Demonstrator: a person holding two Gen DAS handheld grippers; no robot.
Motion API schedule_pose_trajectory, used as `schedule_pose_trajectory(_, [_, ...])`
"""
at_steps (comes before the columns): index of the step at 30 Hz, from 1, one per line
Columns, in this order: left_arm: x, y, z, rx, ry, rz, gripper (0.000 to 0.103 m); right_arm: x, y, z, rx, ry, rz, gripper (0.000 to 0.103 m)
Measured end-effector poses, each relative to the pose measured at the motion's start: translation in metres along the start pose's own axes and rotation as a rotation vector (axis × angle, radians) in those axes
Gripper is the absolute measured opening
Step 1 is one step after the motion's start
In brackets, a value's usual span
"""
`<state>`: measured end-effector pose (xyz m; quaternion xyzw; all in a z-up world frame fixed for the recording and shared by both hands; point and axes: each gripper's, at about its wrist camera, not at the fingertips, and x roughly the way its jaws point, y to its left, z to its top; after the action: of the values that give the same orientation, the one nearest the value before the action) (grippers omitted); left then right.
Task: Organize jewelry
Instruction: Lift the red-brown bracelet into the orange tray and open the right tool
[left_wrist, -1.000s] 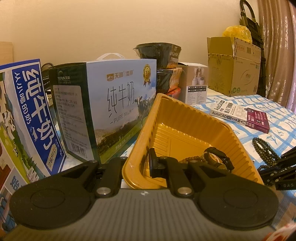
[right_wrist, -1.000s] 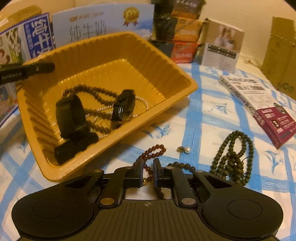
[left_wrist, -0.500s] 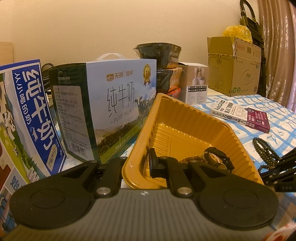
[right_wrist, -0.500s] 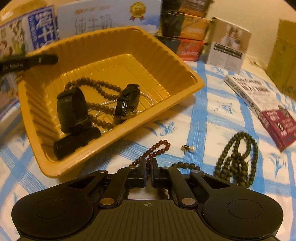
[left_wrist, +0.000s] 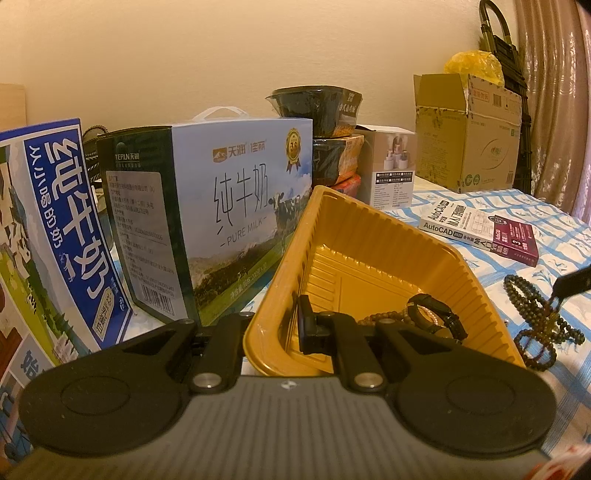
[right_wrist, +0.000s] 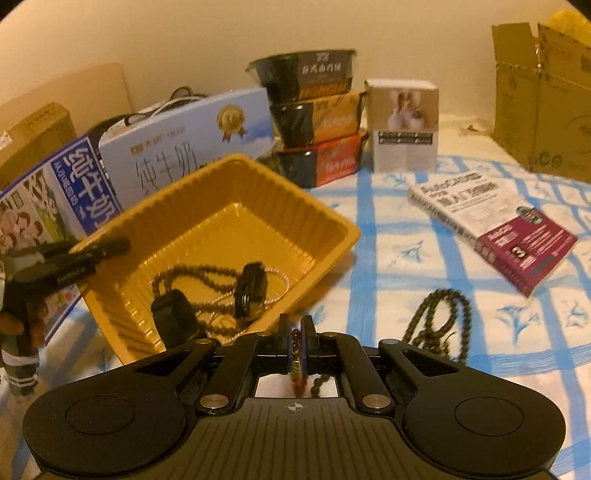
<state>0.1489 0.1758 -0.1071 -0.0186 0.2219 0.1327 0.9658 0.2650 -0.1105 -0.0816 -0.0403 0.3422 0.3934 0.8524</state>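
A yellow plastic tray sits on the blue-checked cloth. In it lie black watches and a brown bead string. My left gripper is shut on the tray's near rim. My right gripper is shut on a reddish-brown bead bracelet, lifted off the cloth just right of the tray; in the left wrist view the bracelet hangs from its tip. A dark green bead necklace lies on the cloth to the right.
Milk cartons and stacked noodle bowls stand behind the tray. An AutoCAD book lies at the right, a cardboard box behind it. A small white box stands by the bowls.
My right gripper closed on the reddish bead bracelet and lifted it off the cloth, rising and tilting up. The left gripper stayed on the tray rim.
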Motion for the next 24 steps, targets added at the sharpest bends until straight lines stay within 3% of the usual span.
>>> schedule_pose_trajectory(16, [-0.001, -0.002, 0.001, 0.007, -0.002, 0.002, 0.01, -0.023, 0.007, 0.016, -0.013, -0.049, -0.004, 0.004])
schedule_pose_trajectory(24, [-0.002, -0.003, 0.002, 0.009, -0.004, 0.002, 0.01, -0.031, 0.019, 0.028, -0.024, -0.065, 0.05, 0.004])
